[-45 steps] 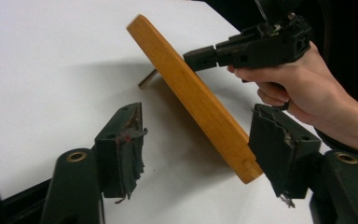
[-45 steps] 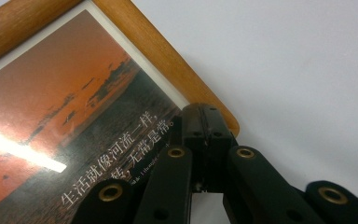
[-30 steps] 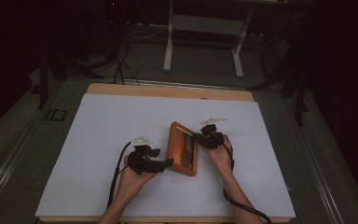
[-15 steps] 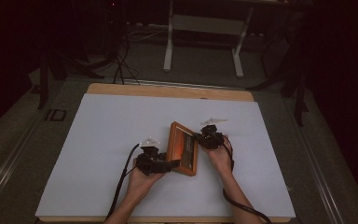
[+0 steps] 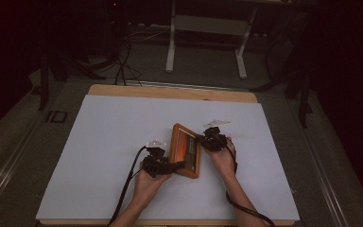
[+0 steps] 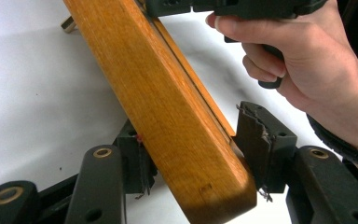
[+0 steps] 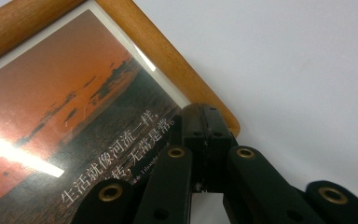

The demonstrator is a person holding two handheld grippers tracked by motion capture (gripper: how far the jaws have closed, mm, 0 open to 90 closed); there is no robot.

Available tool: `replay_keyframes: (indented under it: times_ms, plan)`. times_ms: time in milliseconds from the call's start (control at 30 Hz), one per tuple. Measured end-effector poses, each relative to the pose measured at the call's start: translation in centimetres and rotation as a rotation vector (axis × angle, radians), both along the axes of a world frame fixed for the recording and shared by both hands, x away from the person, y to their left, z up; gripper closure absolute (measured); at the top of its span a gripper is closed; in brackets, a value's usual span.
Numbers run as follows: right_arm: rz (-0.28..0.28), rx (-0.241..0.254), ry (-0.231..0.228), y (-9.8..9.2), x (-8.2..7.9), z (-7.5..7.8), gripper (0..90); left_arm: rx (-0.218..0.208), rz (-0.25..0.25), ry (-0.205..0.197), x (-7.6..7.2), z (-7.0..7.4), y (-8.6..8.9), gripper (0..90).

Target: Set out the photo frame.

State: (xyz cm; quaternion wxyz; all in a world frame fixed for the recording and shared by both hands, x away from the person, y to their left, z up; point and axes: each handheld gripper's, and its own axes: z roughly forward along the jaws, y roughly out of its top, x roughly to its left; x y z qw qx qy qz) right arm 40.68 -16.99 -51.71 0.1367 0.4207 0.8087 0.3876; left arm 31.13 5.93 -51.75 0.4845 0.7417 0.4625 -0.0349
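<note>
A wooden picture frame with an orange sunset photo stands tilted on the white table. My left gripper is at its near corner. In the left gripper view the wooden edge fills the gap of my left gripper; the jaws have just been closing and both pads touch the wood. My right gripper is at the frame's right side. In its own view my right gripper is shut, with its tips against the frame's corner, next to the photo's white lettering.
The white cover spreads wide to the left and right of the frame. A light wooden strip marks the table's far edge. Beyond it, a metal stand and cables sit on the dark floor.
My left hand has moved right and a little down onto the frame's near corner, and its jaws have closed around the wood. The right hand and the frame have stayed put.
</note>
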Motion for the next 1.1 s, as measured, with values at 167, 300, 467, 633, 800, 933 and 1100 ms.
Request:
replay_keyframes:
  times_ms: [167, 300, 467, 633, 800, 933, 1100]
  plan:
    - [0.004, -0.009, -0.013, 0.0, -0.1, 0.0, 90.0, -0.005, 0.001, 0.005, 0.0, -0.1, 0.0, 50.0]
    - [0.005, -0.011, -0.016, 0.1, -0.1, 0.0, 89.9, -0.009, 0.008, 0.007, 0.0, -0.1, 0.0, 50.6]
    - [0.015, -0.023, -0.028, -0.1, -0.3, 0.3, 87.0, -0.027, -0.002, 0.018, 0.1, -0.3, 0.2, 52.1]
    - [0.019, -0.02, -0.047, -0.6, -0.8, 0.7, 84.9, -0.029, -0.001, 0.014, 0.1, -0.2, 0.1, 53.8]
    - [0.02, 0.016, -0.086, -1.8, -1.8, 1.7, 73.4, -0.023, 0.002, 0.004, -0.1, 0.0, -0.1, 54.6]
    - [0.021, 0.028, -0.11, -2.7, -2.6, 2.4, 67.9, -0.014, 0.001, -0.009, -0.2, 0.2, -0.4, 55.8]
    - [0.032, 0.022, -0.141, -3.6, -3.7, 3.0, 63.1, -0.009, 0.005, -0.027, -0.5, 0.5, -0.9, 58.3]
